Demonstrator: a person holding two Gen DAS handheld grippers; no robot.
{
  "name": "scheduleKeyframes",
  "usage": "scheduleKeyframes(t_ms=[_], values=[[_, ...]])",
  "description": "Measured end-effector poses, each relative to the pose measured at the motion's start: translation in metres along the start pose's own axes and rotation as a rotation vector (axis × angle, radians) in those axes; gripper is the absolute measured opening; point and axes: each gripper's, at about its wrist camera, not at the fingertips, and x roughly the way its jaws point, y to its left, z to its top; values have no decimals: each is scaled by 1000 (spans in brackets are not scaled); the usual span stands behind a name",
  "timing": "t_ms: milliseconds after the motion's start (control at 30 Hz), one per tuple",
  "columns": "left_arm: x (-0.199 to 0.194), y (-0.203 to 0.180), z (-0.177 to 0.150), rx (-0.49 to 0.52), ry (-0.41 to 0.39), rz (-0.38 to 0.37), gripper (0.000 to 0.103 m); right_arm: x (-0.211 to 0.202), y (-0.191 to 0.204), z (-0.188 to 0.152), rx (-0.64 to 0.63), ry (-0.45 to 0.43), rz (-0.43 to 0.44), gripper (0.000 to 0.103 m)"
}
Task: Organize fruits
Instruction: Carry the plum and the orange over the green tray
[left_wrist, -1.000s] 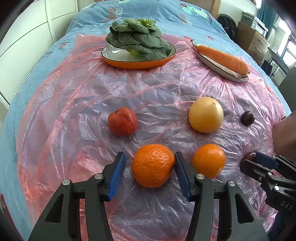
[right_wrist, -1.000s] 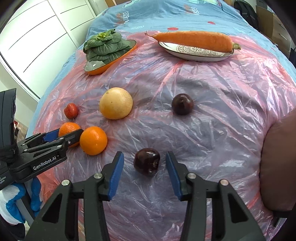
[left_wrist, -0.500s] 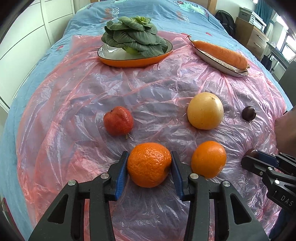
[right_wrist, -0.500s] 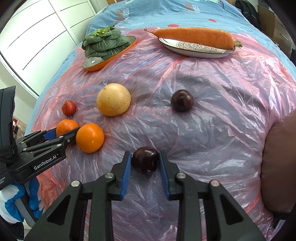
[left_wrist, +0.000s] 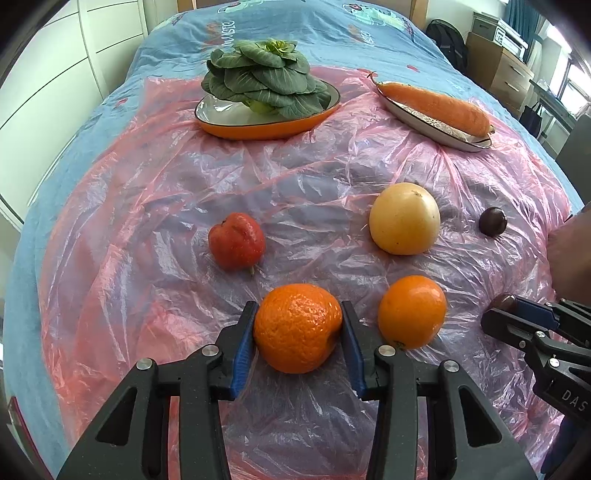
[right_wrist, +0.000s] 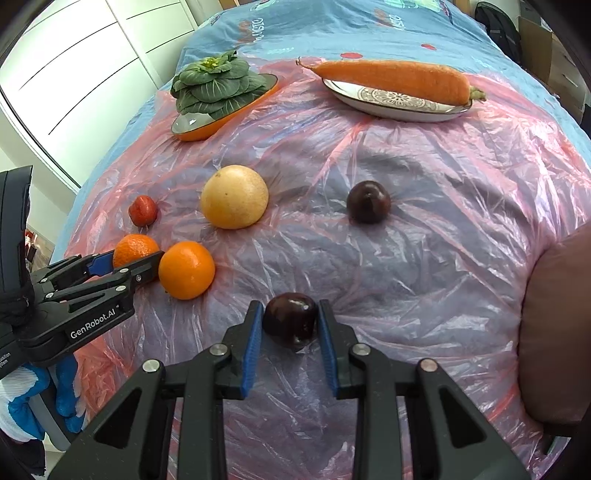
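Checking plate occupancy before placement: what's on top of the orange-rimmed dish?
A head of leafy greens sits on the orange-rimmed dish, no fruit visible. A bare strip of white interior shows at the near left; the leaves cover the rest of the dish, so anything under them cannot be seen.

Bedroom: bed (left_wrist: 258, 33), wardrobe (left_wrist: 55, 74).

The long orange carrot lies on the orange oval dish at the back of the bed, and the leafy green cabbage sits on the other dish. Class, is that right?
Not quite. The long orange carrot lies on the white patterned plate; the leafy green cabbage fills the orange oval dish, as the right wrist view shows.
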Motion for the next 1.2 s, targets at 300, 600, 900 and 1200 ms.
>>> scheduleKeyframes(t_ms=[300, 600, 900, 1200], values=[[-10, 0, 0, 8, -14, 5, 38, -11, 5, -2, -11, -20, 3, 14], [-30, -2, -5, 14, -39, 4, 38, -33, 13, -8, -45, -53, 7, 14], [-62, -17, -25, 53, -42, -12, 38, -63, 9, -43, -36, -26, 18, 14], [-78, -63, -60, 137, 19, -59, 37, -92, -7, -97, 42, 32, 22, 14]])
